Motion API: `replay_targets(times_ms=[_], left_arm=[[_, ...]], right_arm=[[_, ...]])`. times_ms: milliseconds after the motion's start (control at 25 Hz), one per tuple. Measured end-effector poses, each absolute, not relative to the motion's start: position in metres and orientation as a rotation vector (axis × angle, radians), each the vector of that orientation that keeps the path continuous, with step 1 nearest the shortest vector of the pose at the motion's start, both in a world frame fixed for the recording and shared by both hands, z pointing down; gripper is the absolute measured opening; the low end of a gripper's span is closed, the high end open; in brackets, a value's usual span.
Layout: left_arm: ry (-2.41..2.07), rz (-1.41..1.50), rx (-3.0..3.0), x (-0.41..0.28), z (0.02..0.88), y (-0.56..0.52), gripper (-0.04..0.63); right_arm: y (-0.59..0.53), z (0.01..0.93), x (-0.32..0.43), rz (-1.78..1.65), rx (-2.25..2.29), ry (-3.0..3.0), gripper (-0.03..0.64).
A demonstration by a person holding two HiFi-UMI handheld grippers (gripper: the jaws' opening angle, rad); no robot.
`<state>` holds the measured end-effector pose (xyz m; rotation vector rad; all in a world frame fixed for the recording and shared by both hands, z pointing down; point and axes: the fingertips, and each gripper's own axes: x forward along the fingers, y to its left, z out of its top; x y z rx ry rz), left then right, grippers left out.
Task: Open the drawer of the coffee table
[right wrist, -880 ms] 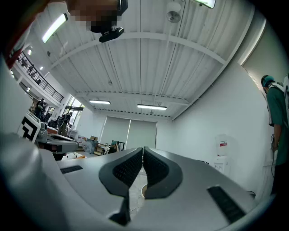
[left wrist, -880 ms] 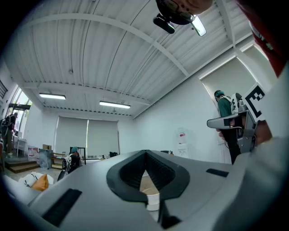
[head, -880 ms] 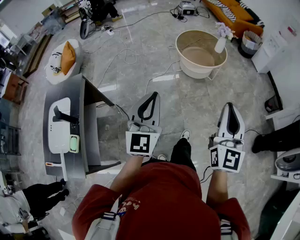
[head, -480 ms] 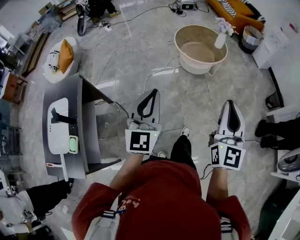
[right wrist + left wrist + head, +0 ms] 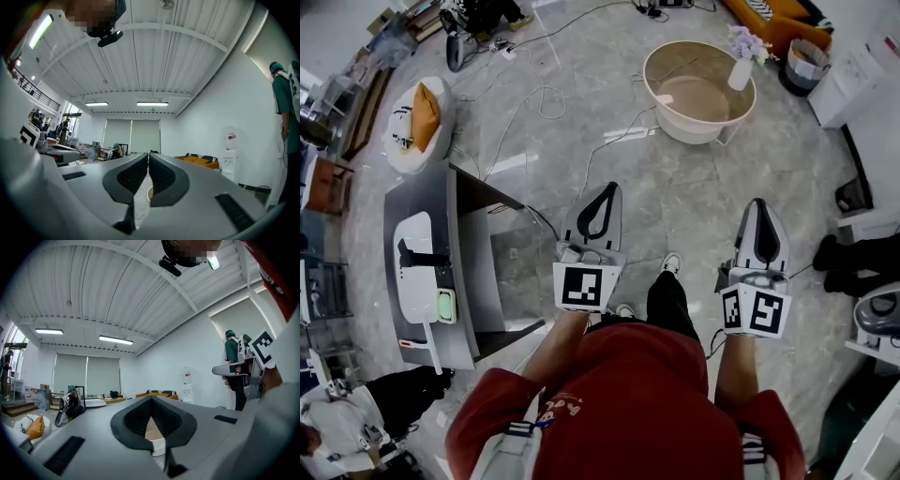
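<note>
The person is standing to the right of the grey table [image 5: 455,202], which is probably the coffee table, and is holding both grippers out level, well apart from it. The left gripper [image 5: 602,208] is the one nearer the table, and its jaws are standing spread with nothing between them. The right gripper [image 5: 763,236], farther from the table, is showing its jaws pressed together on nothing.

No drawer front or handle is showing from above. The drawer is probably sitting under the table's top, on the side facing the person, though I cannot tell.

The drawer is likely going to behave as a stiff, fairly light box sliding on runners. The best hold would be its handle or bottom lip, at the middle of the front, pulling straight out so it is not jamming. The table is standing on polished stone and may be creeping along with the pull, so the other gripper might be bracing the top.

Counting: one table carrying one white device [image 5: 417,267], two grippers, one tub [image 5: 703,133] beyond the table to its right with one vase [image 5: 741,77], and one cushion [image 5: 425,114] beyond the table's far end.
</note>
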<state>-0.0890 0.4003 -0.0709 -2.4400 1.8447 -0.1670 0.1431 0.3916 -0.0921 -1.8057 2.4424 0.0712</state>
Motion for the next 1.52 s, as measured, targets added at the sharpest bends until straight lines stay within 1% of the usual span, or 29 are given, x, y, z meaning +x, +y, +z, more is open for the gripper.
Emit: replay_targets(times_ms=[200, 600, 840, 1160, 1520], left_arm=[[1.838, -0.186, -2.448, -0.069, -0.07, 0.346, 0.012], [1.781, -0.19, -2.431, -0.006, -0.083, 0.233, 0.012], [1.797, -0.208, -2.42, 0.005, -0.082, 0.182, 0.014], [1.761, -0.203, -2.485, -0.014, -0.065, 0.111, 0.014], [1.591, -0.177, -2.611, -0.086, -0.061, 0.007, 0.012]], right_arm=[[0.341, -0.087, 0.162, 0.047, -1.813, 2.436, 0.023], [0.229, -0.088, 0.219, 0.084, -1.819, 2.424, 0.023], [0.176, -0.081, 0.235, 0.067, -1.818, 2.434, 0.023], [0.12, -0.07, 0.211, 0.053, -1.88, 2.429, 0.023], [0.047, -0.073, 0.133, 0.052, -2.064, 2.312, 0.023]])
